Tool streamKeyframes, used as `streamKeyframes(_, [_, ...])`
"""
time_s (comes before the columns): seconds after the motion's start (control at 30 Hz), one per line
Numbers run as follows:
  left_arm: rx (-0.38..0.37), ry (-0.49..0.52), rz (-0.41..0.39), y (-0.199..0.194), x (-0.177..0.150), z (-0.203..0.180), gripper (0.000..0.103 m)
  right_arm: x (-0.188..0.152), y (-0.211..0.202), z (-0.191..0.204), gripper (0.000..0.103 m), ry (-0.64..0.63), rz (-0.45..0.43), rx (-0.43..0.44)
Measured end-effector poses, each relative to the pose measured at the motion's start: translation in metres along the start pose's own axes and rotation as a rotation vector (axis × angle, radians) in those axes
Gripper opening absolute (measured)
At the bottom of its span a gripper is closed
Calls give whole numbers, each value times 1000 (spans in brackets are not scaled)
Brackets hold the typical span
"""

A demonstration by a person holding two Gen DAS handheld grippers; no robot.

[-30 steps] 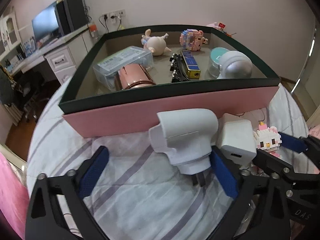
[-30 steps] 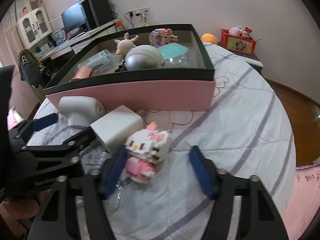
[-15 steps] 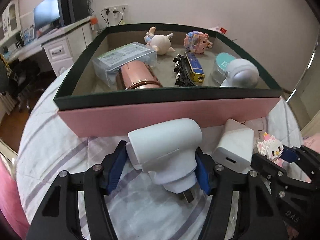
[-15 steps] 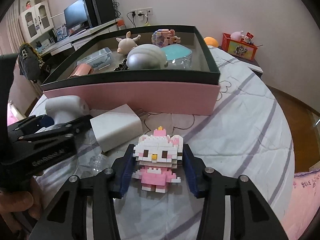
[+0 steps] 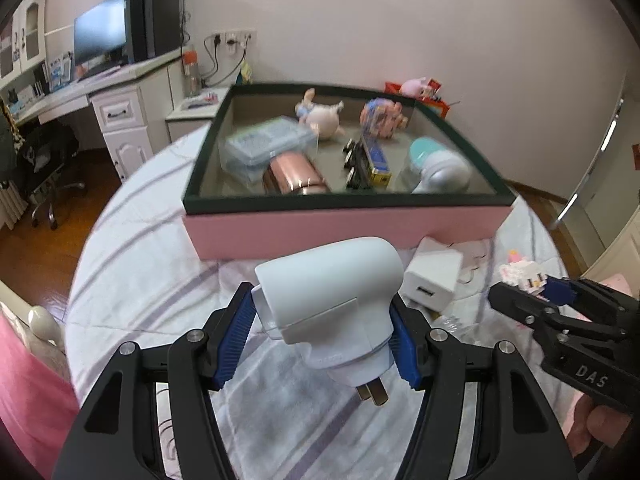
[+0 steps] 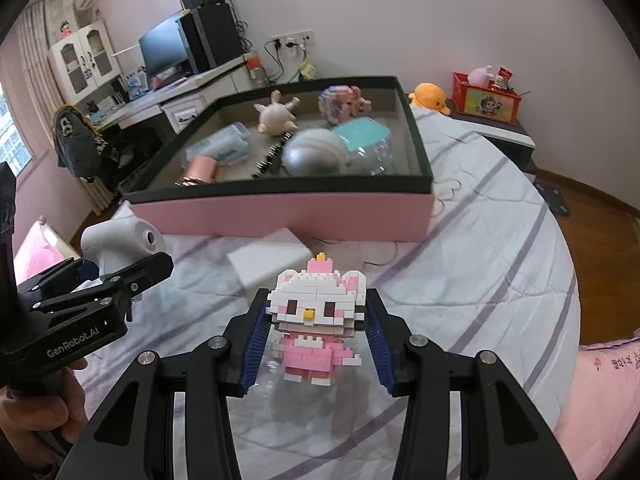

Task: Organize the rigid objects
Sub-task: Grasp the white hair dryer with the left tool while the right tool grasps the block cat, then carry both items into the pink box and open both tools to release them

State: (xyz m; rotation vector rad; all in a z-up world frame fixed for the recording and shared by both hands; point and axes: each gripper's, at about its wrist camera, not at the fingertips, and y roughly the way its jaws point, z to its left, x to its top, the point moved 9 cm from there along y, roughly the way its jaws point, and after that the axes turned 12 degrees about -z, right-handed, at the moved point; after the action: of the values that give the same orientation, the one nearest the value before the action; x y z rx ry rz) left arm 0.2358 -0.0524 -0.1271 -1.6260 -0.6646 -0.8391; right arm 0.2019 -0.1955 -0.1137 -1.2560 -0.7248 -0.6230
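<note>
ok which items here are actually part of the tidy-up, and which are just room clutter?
Job: white plug adapter in left gripper; block cat figure in right gripper; white charger; pink box.
Clutter: monitor; orange plush; red crate.

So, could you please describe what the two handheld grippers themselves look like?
Both the left gripper and the right gripper have matte black angular frames with silver bolts and ribbed blue finger pads. White lettering marks their sides: "GenRobot.AI" on the left, "DAS" on the right. No cables or sleeves show.

Smooth matt white plastic plug adapter [image 5: 332, 292], studded plastic brick cat figure [image 6: 316, 320], striped cloth bedsheet [image 6: 480, 264]
</note>
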Motion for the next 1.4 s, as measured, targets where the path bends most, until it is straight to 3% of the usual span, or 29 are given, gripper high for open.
streamKeyframes(0.27, [-11, -11, -64, -31, 26, 9, 63, 26, -19, 18, 47, 1, -53, 57])
streamKeyframes(0.5, [-11, 3, -148, -38, 77, 16, 63, 81, -25, 26, 47, -29, -141, 91])
streamKeyframes(0.67, [-22, 16, -180, -18, 117, 8, 63, 119, -14, 24, 47, -26, -177, 105])
streamKeyframes(0.9, [-21, 21, -188, 21, 149, -2, 63, 152, 26, 4, 47, 0, -172, 88])
streamKeyframes(1.13, [-18, 18, -156, 65, 155, -10, 63, 159, 72, -19, 47, 32, -130, 70])
streamKeyframes(1.4, [-17, 14, -93, 113, 143, -15, 63, 144, 125, -35, 47, 50, -45, 36])
